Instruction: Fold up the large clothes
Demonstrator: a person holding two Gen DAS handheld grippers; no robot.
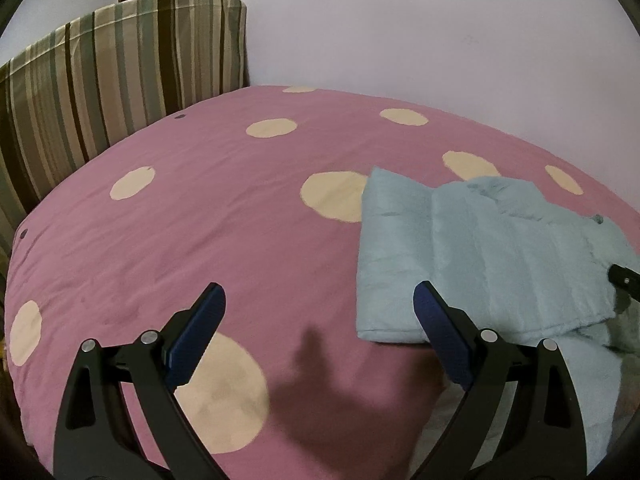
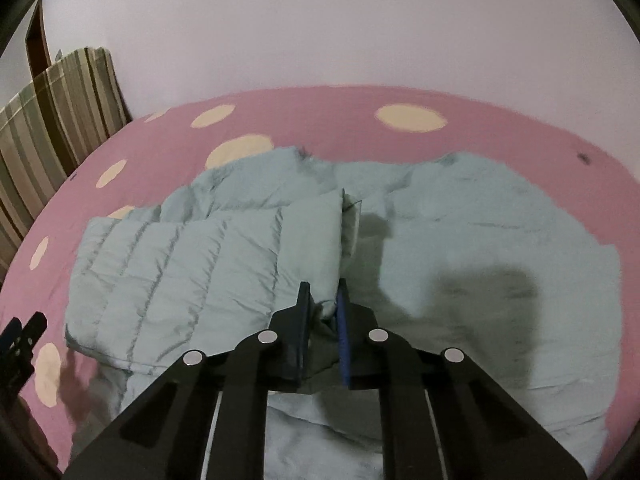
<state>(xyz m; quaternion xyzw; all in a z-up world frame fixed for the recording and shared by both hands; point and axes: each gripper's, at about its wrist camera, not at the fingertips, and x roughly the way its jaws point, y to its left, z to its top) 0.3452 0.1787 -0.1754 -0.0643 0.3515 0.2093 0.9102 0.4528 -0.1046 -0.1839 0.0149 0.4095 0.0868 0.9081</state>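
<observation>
We're mid-fold – right tool (image 2: 323, 300) pinched tight on jacket (image 2: 192, 256) flap edge, left tool (image 1: 318, 304) spread wide, holding nothing. Next: we lay flap flat on bed (image 1: 200, 208).

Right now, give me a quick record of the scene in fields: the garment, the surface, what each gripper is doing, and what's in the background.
garment: light blue quilted jacket, partly folded, left side laid over the middle
surface: pink bedspread with cream dots
right gripper: shut on a fold of the jacket's near edge
left gripper: open, empty, above the bedspread left of the jacket
background: striped cushion against a plain wall
</observation>
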